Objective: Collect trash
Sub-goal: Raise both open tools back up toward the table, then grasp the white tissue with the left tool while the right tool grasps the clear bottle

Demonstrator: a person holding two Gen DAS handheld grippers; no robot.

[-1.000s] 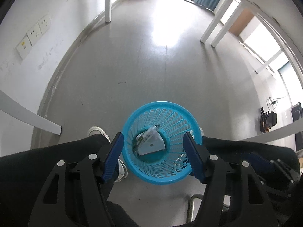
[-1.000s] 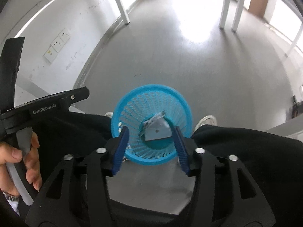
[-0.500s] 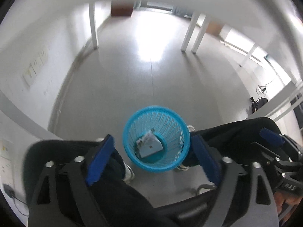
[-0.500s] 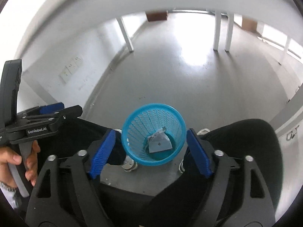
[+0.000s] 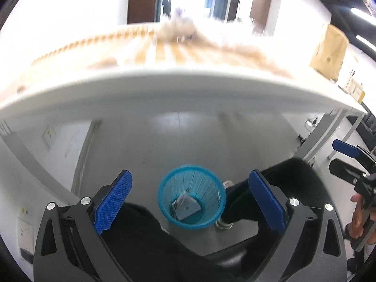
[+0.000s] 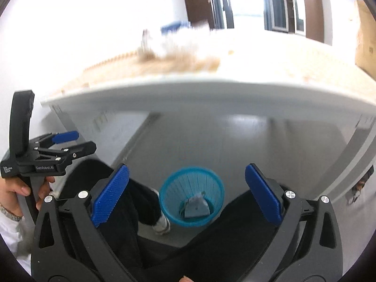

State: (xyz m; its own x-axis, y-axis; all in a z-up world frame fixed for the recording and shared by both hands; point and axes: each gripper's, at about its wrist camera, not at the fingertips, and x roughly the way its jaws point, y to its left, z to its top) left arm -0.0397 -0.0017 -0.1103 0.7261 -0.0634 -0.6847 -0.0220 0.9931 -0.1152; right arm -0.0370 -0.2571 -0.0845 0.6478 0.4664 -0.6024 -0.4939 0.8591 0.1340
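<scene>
While both cameras look down past the table's near edge (image 5: 188,94), I see my left gripper (image 5: 190,202) spread wide and holding nothing, framing the blue basket (image 5: 164,202) on the floor between my knees. Inside the basket, on its bottom, lies the grey scrap of trash (image 5: 186,208). My right gripper (image 6: 185,192) is likewise spread wide and empty above the same basket. Only the left view shows a wall socket (image 5: 49,134) at left; only the right view shows my left hand (image 6: 14,190) on its handle. A blurred tan mat (image 6: 164,65) covers the tabletop, and a cardboard box (image 5: 329,51) stands toward the table's far right corner.
</scene>
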